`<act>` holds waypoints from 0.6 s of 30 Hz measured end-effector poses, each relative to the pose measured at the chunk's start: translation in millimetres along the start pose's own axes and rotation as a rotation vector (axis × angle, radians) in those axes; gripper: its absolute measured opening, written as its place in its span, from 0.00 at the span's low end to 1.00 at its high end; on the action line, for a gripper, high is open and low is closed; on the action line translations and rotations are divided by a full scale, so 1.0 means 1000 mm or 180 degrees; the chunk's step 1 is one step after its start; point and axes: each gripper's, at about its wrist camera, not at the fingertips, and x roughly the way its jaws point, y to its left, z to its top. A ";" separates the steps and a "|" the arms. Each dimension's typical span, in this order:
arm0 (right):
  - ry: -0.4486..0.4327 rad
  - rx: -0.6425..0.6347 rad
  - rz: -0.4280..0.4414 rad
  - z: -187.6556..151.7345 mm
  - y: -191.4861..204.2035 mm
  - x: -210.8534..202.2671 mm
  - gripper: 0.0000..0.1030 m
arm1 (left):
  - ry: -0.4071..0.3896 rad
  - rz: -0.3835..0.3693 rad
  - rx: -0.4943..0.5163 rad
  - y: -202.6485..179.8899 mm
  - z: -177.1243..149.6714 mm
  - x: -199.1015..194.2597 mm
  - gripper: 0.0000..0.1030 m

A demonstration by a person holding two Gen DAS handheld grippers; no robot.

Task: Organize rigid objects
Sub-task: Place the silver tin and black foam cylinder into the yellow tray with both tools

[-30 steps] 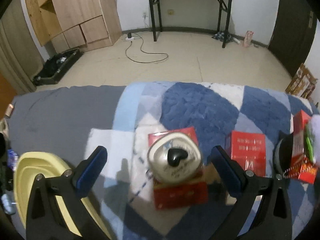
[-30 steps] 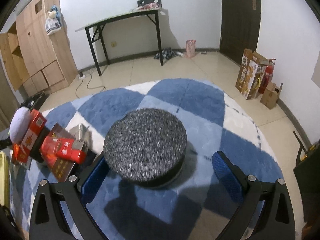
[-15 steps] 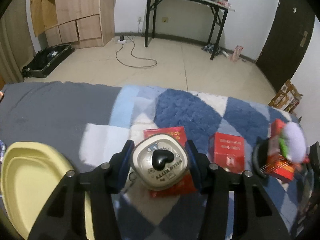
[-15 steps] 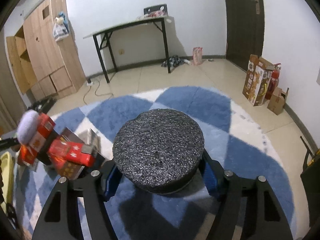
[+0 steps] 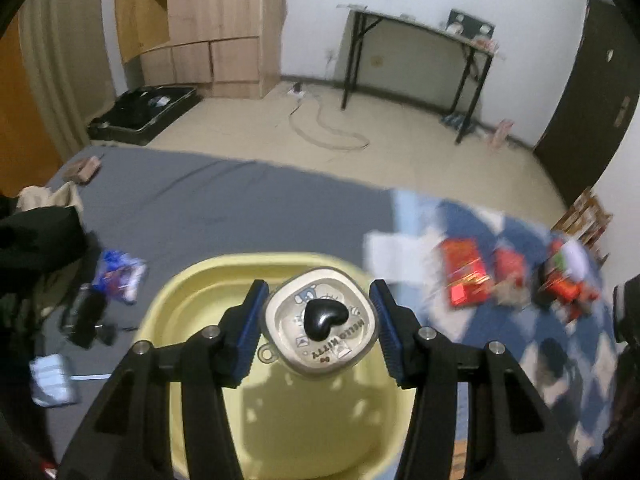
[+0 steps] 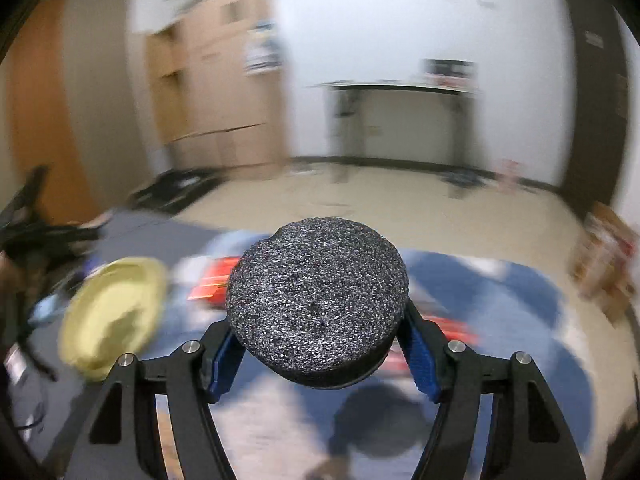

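Observation:
My left gripper (image 5: 318, 322) is shut on a cream Hello Kitty container (image 5: 320, 318) with a black heart knob, held above the yellow basin (image 5: 200, 292). My right gripper (image 6: 318, 340) is shut on a round black foam disc (image 6: 318, 296), held in the air above the blue and white rug (image 6: 520, 320). The yellow basin also shows in the right wrist view (image 6: 116, 316), low on the left. Red boxes (image 5: 464, 276) lie on the rug to the right of the basin; a blurred red box also shows in the right wrist view (image 6: 210, 280).
A grey sheet (image 5: 224, 208) covers the floor around the basin, with small clutter (image 5: 116, 276) on its left. A wooden cupboard (image 5: 208, 28), a black-legged table (image 5: 420, 60) and a dark door (image 5: 592, 92) stand beyond. The right wrist view is motion blurred.
Both grippers closed on their objects, then lifted them. The left one carried the Hello Kitty container leftward over the yellow basin. The right one raised the foam disc and swung left.

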 end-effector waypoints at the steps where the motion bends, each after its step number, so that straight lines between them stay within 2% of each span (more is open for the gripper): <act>1: 0.0041 -0.0086 0.0206 0.003 0.032 0.014 0.67 | 0.0017 0.0022 -0.0044 0.010 -0.003 0.006 0.52; 3: 0.0166 -0.0170 0.0584 0.004 0.088 0.048 0.67 | 0.0099 -0.0002 -0.0212 0.032 -0.009 0.020 0.52; 6: 0.0443 -0.0432 0.0911 -0.007 0.159 0.100 0.67 | 0.0273 0.0090 -0.0253 0.050 -0.015 0.048 0.52; 8: 0.0619 -0.0551 0.1025 -0.017 0.189 0.129 0.67 | 0.0376 0.0124 -0.0277 0.061 -0.018 0.065 0.52; 13: 0.0993 -0.0873 0.1112 -0.035 0.242 0.198 0.67 | 0.0510 0.0074 -0.0356 0.076 -0.021 0.094 0.52; 18: 0.1163 -0.1169 0.1035 -0.048 0.292 0.232 0.67 | 0.0737 0.0138 -0.0386 0.083 -0.032 0.123 0.52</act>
